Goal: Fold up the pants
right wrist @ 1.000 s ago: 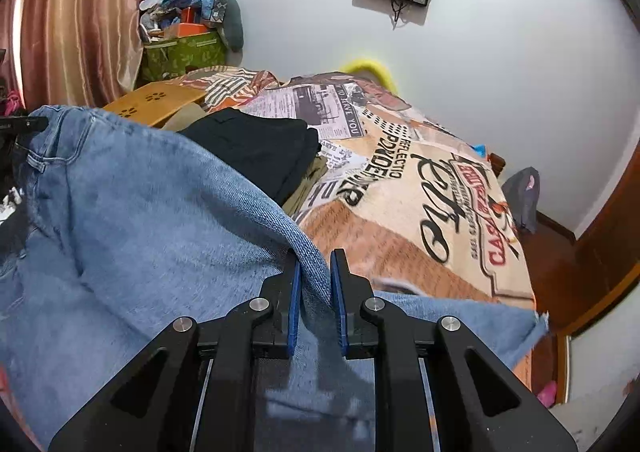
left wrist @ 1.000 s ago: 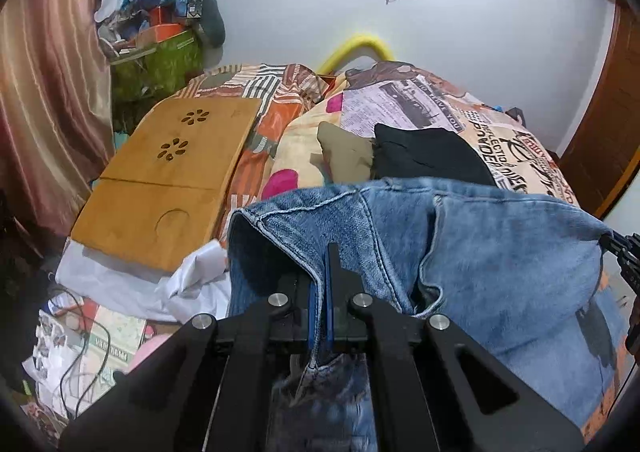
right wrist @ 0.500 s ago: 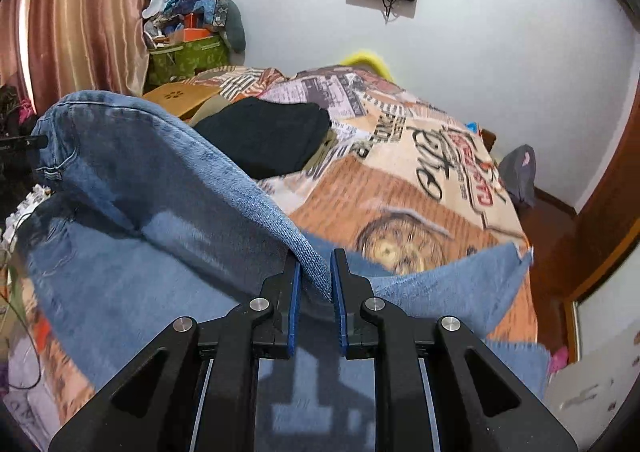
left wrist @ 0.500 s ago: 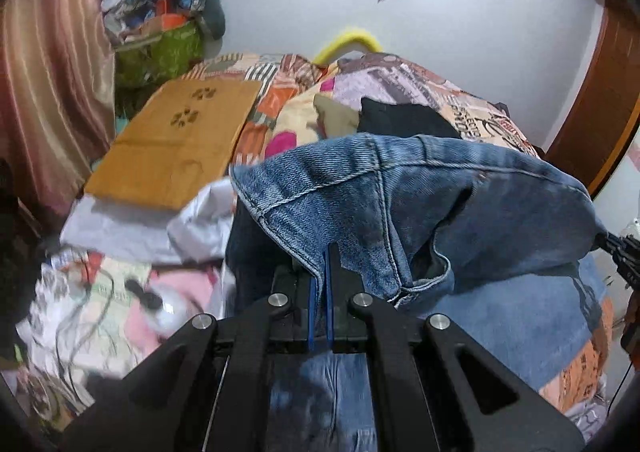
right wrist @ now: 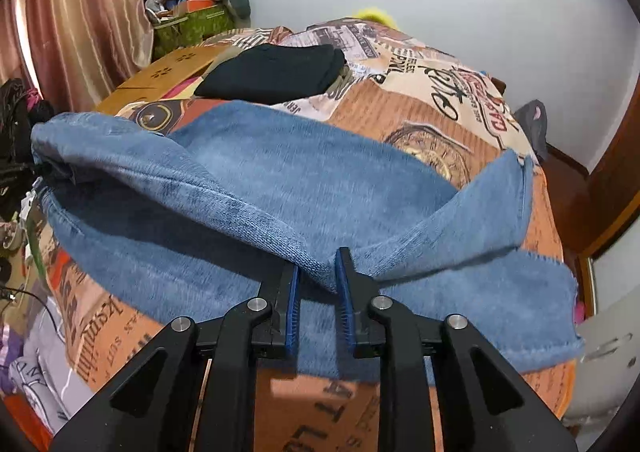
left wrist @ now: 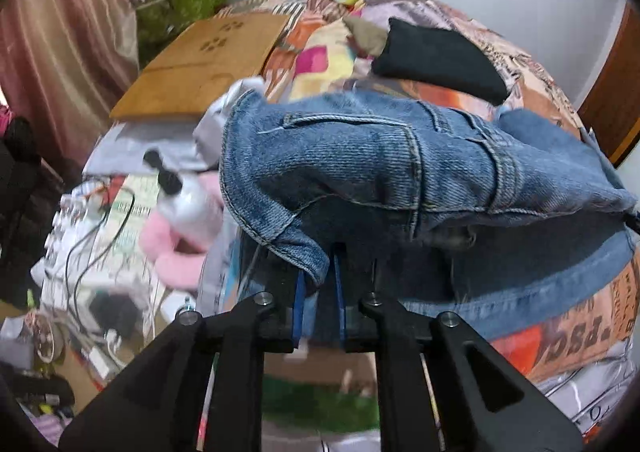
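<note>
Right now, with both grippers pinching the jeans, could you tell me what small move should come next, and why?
Probably lower both grippers forward and lay the jeans flat: the left gripper and right gripper hold one fold raised above the layer on the bedspread.

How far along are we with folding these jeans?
Roughly midway. Done: the jeans are doubled lengthwise, top layer draped over the lower one on the bed. In hand: the left gripper and right gripper each pinch a fold edge, raised. Left: lay it flat, then fold crosswise.
</note>
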`<state>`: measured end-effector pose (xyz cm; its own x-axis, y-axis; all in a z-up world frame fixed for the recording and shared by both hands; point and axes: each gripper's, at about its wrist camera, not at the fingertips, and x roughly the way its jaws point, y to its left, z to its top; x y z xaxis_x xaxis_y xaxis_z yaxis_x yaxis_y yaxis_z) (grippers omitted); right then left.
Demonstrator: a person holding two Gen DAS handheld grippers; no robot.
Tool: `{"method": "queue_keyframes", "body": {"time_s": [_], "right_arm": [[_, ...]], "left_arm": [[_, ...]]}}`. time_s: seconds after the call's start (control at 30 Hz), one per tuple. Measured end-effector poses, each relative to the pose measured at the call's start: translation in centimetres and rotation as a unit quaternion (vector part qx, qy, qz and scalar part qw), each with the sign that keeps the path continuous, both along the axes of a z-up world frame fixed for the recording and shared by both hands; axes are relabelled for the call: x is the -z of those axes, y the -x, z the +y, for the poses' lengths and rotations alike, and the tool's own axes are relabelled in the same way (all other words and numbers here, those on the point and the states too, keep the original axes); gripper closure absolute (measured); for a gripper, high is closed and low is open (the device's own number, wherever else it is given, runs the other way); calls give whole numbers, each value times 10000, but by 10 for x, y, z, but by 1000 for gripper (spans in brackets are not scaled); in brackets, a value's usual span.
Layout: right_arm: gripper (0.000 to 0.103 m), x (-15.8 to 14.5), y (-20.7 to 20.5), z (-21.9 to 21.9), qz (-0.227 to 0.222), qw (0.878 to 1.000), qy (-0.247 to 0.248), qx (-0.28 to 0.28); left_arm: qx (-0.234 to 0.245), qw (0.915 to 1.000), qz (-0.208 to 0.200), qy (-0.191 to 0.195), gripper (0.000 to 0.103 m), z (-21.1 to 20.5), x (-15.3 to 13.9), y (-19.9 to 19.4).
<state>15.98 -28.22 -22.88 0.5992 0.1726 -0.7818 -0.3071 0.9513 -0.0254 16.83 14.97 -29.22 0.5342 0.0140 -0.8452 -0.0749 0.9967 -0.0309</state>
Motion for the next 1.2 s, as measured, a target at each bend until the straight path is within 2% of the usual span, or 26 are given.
{"method": "queue_keyframes", "body": {"time_s": [0.1,0.17,0.23,0.37,0.47,0.53,0.6,0.7,0.8,0.87,0.93,1.07,1.2], "right_arm": [[79,-3,6,-2,54,10000,-11,-21],[70,-6,12,-5,120,9999,-70,-18],[67,-9,17,-10,108,9999,-76,60],[66,-19,21,-33,113,9990,-259,341],[66,-27,16,-51,60,9976,-343,598],[64,-32,9,-64,-5,9965,-304,777],[60,-34,-5,-74,-18,9951,-269,947],[59,-36,-33,-82,38,9941,-342,1033],[57,-27,-63,-77,228,9939,-280,1038],[45,-18,-78,-71,365,9940,-155,1021],[44,-6,-90,-64,477,9944,-20,948],[44,19,-91,-59,680,9918,649,861],[39,21,-73,-81,724,9909,564,988]], "left_arm": [[-71,10000,4,-39,87,2,-6,10],[-151,9998,-79,-144,87,3,-17,17],[-231,9994,-180,-174,87,6,-29,25],[-455,9980,-443,-59,87,13,-60,29],[-425,9971,-610,-171,86,3,-78,19],[-335,9970,-685,-157,79,-6,-84,7],[-239,9967,-755,-171,66,-17,-85,-6],[-30,9973,-714,-190,66,-38,-76,-33],[79,9983,-465,-336,66,-54,-50,-56],[69,9989,-205,-427,66,-59,-27,-67],[34,9988,3,-486,66,-61,-7,-69],[56,9985,168,-510,65,-62,17,-57],[84,9986,171,-500,64,-62,18,-46]]}}
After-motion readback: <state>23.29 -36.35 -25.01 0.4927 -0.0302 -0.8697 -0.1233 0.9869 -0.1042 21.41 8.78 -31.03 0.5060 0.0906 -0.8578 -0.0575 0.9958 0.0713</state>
